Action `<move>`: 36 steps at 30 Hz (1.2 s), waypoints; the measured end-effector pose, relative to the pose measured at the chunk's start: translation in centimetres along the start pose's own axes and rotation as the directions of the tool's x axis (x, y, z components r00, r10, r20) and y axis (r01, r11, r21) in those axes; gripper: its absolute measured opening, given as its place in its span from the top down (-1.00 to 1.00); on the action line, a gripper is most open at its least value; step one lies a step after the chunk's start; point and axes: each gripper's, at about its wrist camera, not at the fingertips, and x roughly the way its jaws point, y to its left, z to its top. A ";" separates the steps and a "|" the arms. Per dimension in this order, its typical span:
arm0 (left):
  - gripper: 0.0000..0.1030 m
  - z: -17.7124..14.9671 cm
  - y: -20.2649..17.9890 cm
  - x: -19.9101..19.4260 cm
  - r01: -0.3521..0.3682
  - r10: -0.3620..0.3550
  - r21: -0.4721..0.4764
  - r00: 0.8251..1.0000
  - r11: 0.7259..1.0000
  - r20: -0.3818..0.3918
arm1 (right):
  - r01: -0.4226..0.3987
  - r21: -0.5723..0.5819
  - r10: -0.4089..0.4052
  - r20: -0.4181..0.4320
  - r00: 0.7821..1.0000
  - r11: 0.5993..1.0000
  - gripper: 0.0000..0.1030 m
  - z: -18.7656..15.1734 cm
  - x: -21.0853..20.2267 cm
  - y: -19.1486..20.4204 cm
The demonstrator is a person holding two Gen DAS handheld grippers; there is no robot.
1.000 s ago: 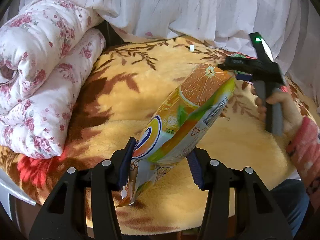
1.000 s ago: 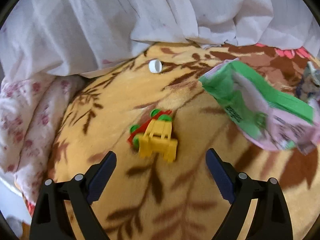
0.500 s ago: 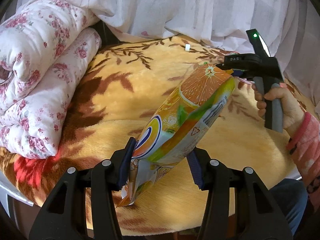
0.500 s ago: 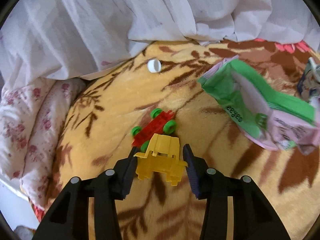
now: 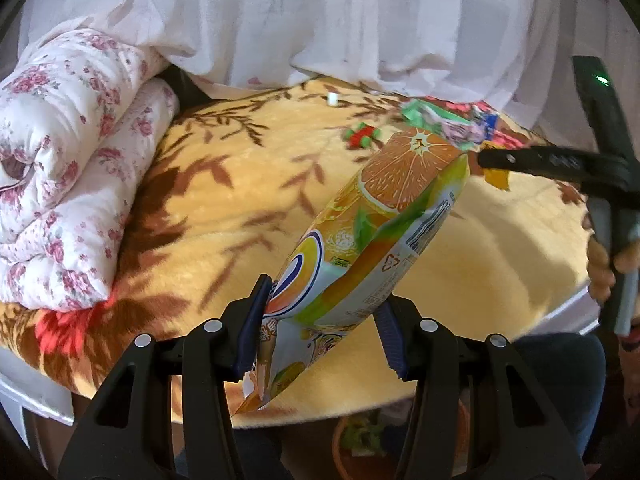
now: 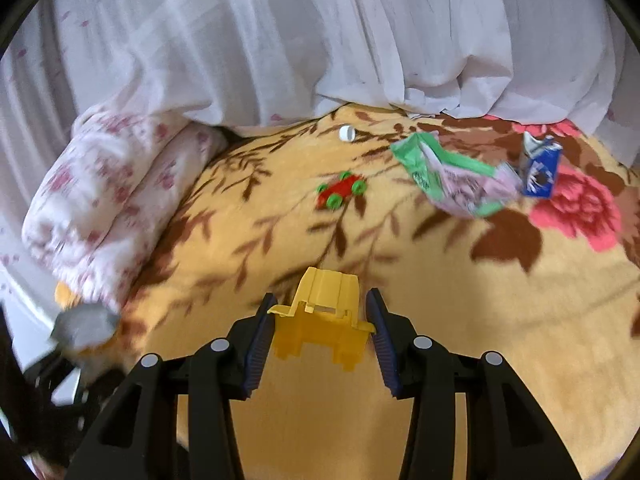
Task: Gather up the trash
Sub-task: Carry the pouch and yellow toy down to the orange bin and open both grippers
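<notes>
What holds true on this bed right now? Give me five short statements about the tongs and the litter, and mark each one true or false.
1. The left tongs are shut on the orange juice pouch. True.
2. The right tongs are open with nothing between them. False: they are shut on the yellow toy part.
3. The red toy chassis with green wheels lies on the floral blanket. True.
4. The white bottle cap sits inside the green and pink wrapper. False: it lies apart, on the blanket nearer the curtain.
5. The blue wrapper lies left of the toy chassis. False: it lies to the right, past the green and pink wrapper.
</notes>
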 end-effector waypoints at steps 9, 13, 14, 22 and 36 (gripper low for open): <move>0.05 -5.2 -3.6 -0.6 0.117 -0.107 0.083 0.988 0.990 -0.116 | -0.020 -0.080 0.019 -0.017 1.000 0.997 0.11 -8.6 -6.1 1.6; 0.05 -7.9 -4.9 -0.4 0.146 -0.121 0.131 0.976 0.981 -0.180 | -0.033 -0.096 0.028 -0.053 0.998 0.995 0.11 -12.1 -7.2 2.2; 0.05 -8.6 -5.3 -0.3 0.153 -0.123 0.144 0.972 0.978 -0.198 | -0.036 -0.101 0.029 -0.064 0.998 0.994 0.11 -12.8 -7.2 2.3; 0.05 -14.0 -7.3 2.5 0.224 -0.138 0.203 0.921 0.953 -0.364 | -0.049 -0.141 0.019 -0.205 0.979 0.989 0.11 -18.8 -5.2 3.3; 0.05 -19.9 -7.3 10.1 0.262 -0.165 0.069 0.769 0.963 -0.618 | -0.057 -0.072 0.016 -0.479 0.878 0.996 0.11 -25.7 2.5 2.1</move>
